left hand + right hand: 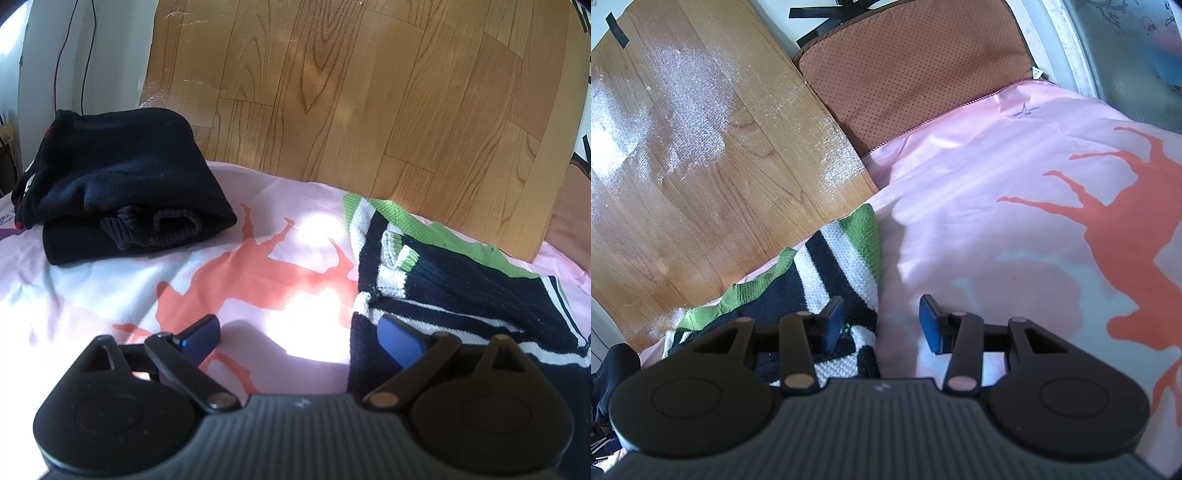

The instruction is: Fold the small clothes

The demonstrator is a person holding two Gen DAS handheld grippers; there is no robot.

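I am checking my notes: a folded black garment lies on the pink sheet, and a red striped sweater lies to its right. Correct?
Not quite. The striped sweater is navy, white and green, not red, as the left wrist view shows. The folded black garment does lie on the pink sheet.

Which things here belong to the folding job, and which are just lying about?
Job:
striped knit
folded black garment
left gripper
right gripper

Lying about:
pink sheet
wood board
brown cushion
cable
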